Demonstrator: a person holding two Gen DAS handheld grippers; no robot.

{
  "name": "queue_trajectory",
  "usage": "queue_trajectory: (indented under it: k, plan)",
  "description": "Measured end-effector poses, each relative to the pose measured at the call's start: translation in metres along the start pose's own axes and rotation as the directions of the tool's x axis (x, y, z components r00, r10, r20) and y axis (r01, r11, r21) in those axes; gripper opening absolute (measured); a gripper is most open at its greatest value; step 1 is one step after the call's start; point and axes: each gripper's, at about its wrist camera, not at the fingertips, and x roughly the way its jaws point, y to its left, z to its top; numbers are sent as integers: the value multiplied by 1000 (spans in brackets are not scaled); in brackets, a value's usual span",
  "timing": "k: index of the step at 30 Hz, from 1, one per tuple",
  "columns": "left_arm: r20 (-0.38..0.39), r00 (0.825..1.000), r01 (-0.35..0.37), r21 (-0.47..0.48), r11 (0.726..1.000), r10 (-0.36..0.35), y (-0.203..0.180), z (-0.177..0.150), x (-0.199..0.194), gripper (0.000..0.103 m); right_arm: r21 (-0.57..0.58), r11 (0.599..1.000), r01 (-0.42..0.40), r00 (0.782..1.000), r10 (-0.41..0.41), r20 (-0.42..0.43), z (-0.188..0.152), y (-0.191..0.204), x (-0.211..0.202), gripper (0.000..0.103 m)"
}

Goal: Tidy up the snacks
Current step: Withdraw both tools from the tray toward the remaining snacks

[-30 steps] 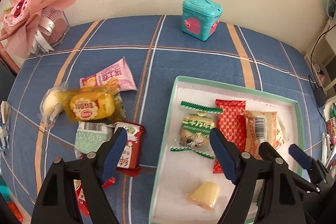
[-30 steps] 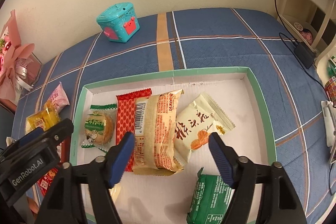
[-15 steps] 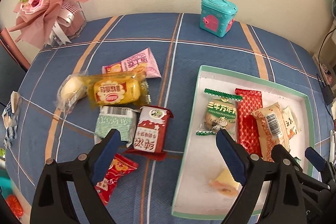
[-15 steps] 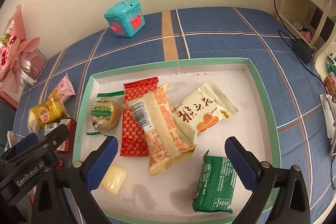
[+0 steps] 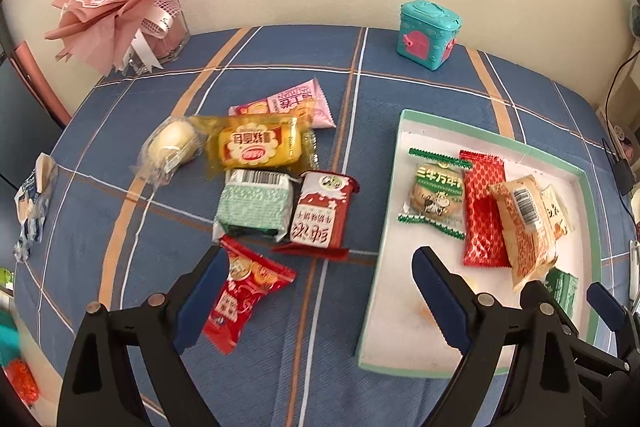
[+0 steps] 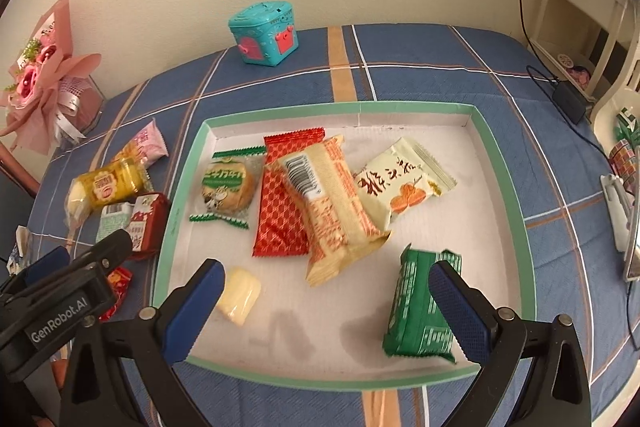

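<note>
Flanking tray rim (image 5: 384,239), grippers wide apart.

1. The black body of the left gripper (image 6: 60,311), seen at the lower left of the right wrist view, bears the white lettering "GenRobot.AI".
2. The round biscuit in a clear wrapper with green zigzag ends (image 6: 228,187) carries white Chinese characters on a green band; they are too small to read with certainty.
3. The cream packet with an orange picture (image 6: 404,183) carries large red-brown Chinese brush characters.
4. The orange-and-cream long packet (image 6: 332,207) shows a barcode on a white label; its digits are illegible.
5. The yellow packet with a red oval emblem (image 5: 260,147) and the dark red packet with a white top (image 5: 320,215) carry Chinese characters, seen upside down.
</note>
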Motion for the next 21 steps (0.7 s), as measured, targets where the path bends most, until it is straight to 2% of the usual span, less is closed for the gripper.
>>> queue_trajectory:
  k: [10,21]
  plan:
    - [29,1000,-4,17,1000,4,6,-14,-18,93,11,1000,-25,999,25,31,-18,2,-16,103]
    - [15,999,-30,36,999,30,17,-28,-23,93,-4,1000,-15,1000,15,17,-34,11,-20,103]
